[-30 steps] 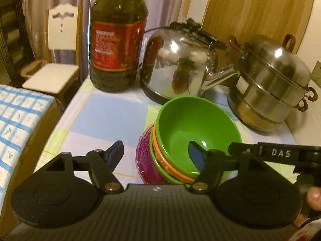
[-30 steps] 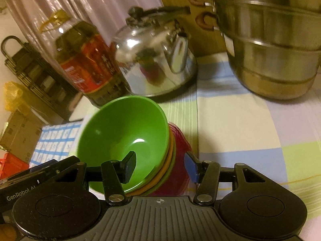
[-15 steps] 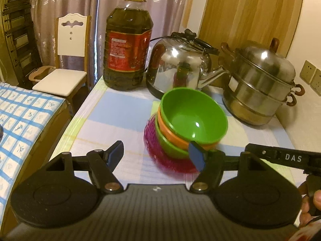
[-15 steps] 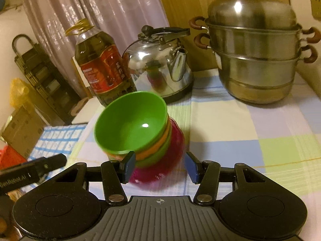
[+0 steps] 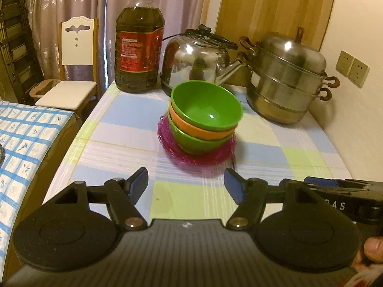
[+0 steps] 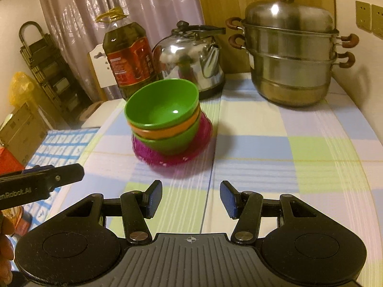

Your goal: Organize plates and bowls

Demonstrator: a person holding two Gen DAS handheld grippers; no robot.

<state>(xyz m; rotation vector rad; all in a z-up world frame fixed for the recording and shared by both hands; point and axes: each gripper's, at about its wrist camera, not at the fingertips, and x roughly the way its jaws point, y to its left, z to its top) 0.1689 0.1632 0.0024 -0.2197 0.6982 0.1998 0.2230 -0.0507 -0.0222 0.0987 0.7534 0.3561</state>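
A stack of bowls stands on magenta plates (image 5: 215,155) (image 6: 198,143) in the middle of the checked table. The top bowl is green (image 5: 207,105) (image 6: 162,104), an orange bowl (image 5: 198,128) (image 6: 167,132) sits under it, and another green bowl (image 5: 196,141) (image 6: 172,142) is at the bottom. My left gripper (image 5: 185,183) hangs open over the near table, well short of the stack, nothing between its fingers. My right gripper (image 6: 190,197) is likewise open and empty, back from the stack. The right gripper's body (image 5: 335,203) shows at the left view's right edge.
Behind the stack stand a large oil bottle (image 5: 138,45) (image 6: 129,57), a steel kettle (image 5: 196,59) (image 6: 191,57) and a stacked steel steamer pot (image 5: 287,76) (image 6: 292,55). A white chair (image 5: 71,71) and a blue-checked surface (image 5: 21,148) lie left of the table. Wall sockets (image 5: 352,68) sit at right.
Both grippers have drawn back from the bowl stack, which now looks smaller and farther away. The stack stays in place on the table. Both grippers remain open.
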